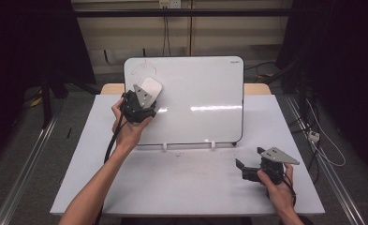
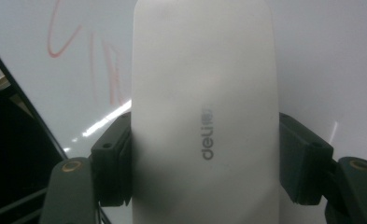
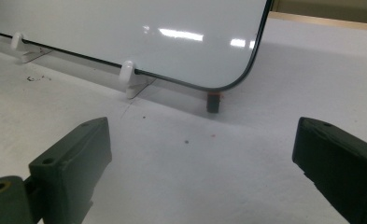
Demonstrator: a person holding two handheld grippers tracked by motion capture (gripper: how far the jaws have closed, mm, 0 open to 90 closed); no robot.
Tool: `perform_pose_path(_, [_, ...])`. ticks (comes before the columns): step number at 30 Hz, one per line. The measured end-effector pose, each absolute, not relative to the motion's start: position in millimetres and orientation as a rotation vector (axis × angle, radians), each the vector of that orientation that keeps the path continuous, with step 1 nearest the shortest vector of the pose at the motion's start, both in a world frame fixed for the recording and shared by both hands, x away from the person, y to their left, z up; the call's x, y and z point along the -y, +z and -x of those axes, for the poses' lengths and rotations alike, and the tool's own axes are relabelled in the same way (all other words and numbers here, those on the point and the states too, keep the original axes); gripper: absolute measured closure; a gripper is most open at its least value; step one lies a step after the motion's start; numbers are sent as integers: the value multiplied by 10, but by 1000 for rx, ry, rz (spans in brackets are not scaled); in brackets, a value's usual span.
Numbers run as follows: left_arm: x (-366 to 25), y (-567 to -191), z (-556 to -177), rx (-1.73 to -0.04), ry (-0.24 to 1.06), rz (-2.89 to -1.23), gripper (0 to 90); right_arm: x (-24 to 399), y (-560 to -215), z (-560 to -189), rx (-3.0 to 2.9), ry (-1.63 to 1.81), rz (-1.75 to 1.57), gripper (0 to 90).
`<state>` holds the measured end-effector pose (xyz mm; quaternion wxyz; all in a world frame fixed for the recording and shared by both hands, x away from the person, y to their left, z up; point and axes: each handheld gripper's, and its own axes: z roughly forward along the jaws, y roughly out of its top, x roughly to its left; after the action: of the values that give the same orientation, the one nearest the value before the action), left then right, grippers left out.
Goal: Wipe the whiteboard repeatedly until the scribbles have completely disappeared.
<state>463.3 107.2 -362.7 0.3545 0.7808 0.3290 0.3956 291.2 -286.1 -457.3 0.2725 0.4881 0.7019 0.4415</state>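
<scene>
A whiteboard [image 1: 200, 101] leans upright on the white table [image 1: 186, 183], held by two white clips [image 3: 127, 74]. My left gripper [image 1: 142, 101] is shut on a white eraser [image 2: 204, 112] marked "deli", pressed against the board's upper left part [image 2: 321, 56]. Faint red marker strokes [image 2: 62, 37] remain on the board to the left of the eraser. My right gripper [image 1: 247, 169] rests low on the table at the front right, open with nothing between its jaws, facing the board's lower right corner [image 3: 237, 79].
A small dark foot [image 3: 213, 101] props the board near its right corner. Cables [image 1: 322, 140] hang off the table's right side. Metal rails [image 1: 27, 159] run along the floor on both sides. The table's front middle is bare.
</scene>
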Motion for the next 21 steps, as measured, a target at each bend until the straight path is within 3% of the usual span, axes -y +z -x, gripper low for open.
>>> perform_pose_path(11, [-1030,-3710,-4550,-782,1015,-2081,311,2859,-4575,-2918,-1889,1188,-1317,45])
perform_pose_path(21, [-1160,-3433,-4800,-848,1034,-2034,311,2875,-4573,-2912,-1881,1187,-1322,45])
